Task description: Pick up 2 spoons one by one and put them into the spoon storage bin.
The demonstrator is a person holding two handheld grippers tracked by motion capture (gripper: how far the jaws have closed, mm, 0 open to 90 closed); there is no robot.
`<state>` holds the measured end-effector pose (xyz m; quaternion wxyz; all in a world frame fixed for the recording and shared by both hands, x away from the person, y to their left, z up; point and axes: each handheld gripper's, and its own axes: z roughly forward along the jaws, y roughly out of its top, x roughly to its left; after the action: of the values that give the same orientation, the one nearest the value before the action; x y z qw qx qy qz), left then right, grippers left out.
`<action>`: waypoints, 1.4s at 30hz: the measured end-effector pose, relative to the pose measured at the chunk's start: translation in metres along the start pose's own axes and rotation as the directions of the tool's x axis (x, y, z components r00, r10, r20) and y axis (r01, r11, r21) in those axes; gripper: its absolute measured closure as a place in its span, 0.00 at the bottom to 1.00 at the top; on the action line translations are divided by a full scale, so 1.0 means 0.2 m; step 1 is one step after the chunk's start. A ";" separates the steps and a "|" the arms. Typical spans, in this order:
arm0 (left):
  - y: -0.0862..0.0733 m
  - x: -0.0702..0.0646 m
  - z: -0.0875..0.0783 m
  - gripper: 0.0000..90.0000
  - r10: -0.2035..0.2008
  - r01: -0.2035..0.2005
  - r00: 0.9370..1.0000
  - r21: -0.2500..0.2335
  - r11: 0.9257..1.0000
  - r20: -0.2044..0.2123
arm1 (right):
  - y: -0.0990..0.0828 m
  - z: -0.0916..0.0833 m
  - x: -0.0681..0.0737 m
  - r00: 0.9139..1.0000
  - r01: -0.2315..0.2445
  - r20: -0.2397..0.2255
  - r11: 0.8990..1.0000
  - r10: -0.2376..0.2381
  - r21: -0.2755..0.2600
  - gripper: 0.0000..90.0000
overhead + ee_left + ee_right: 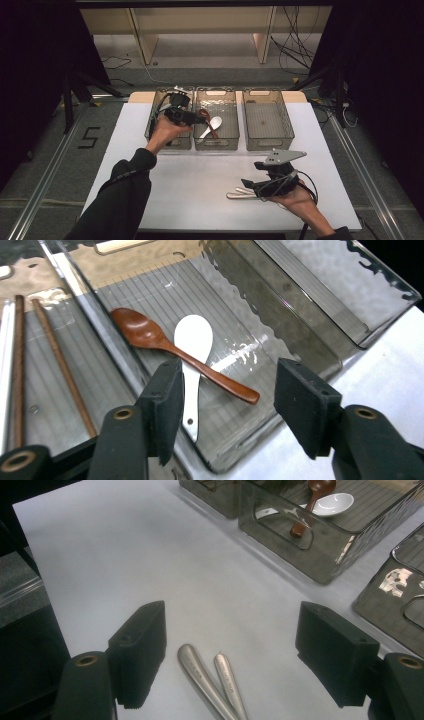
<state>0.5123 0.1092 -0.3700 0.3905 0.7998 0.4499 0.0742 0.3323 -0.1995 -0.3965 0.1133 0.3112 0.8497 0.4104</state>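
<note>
Your left gripper [225,405] is hanging open, nothing held — brown wooden spoon [165,347] lying crossed over white ceramic spoon [192,350] just ahead. Right gripper [230,655] is gaping wide over two metal handles [210,682].

One sign can be read: a large dark numeral "5" [88,137] marked on the grey floor [60,165], at about nine o'clock from the white tabletop [200,170], just outside its left edge in the high view. The bins, the cutlery and the grippers carry no lettering that can be made out.
</note>
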 end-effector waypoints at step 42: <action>-0.55 -0.08 -0.34 0.27 0.107 -0.097 0.990 -0.109 0.989 0.094 | -0.07 0.09 -0.06 0.998 0.057 -0.005 0.976 -0.058 0.211 0.33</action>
<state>0.3972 0.1673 -0.3958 0.4493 0.8030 0.3838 0.0775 0.3448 -0.2020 -0.4195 0.0921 0.2970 0.8970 0.3142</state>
